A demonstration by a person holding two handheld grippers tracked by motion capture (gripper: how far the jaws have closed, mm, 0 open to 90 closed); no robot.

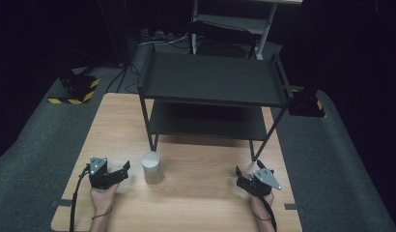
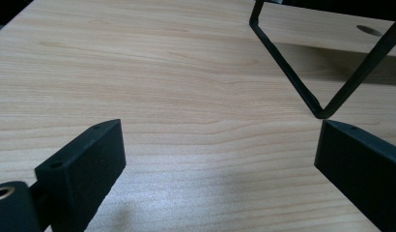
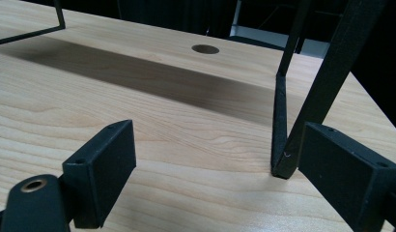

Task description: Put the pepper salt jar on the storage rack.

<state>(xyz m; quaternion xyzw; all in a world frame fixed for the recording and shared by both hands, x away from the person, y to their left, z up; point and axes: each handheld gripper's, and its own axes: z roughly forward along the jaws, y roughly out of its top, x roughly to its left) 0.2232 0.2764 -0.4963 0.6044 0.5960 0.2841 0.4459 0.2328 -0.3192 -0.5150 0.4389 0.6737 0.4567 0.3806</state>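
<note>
Both pairs of black jaws stand wide apart with nothing between them but bare wood, as each gripper view shows. Two grippers are in play: the left gripper (image 1: 120,172) rests low on the near left of the table (image 1: 201,203), held by the person's left hand (image 1: 103,193), and the right gripper (image 1: 240,178) sits at the near right in the right hand (image 1: 260,199); each carries a grey three-cornered plate on top and trails a dark cable toward the table's near edge. One cylinder (image 1: 152,167) stands upright on the wood just beside the left gripper, to its right and apart from it, near the front left leg of the shelf unit (image 1: 213,79). It looks like pale, dull metal, with a flat round top and a smooth plain wall. One black shelf unit stands on the far half of the table, with two tiers: an upper tray with raised side rims and a lower flat shelf, carried on thin slanted legs. In the left gripper view one leg foot (image 2: 320,113) meets the wood just beyond the right-hand jaw; in the right gripper view another leg foot (image 3: 282,169) lands just beside the right-hand jaw, and a round hole (image 3: 205,49) shows in the tabletop farther off.
</note>
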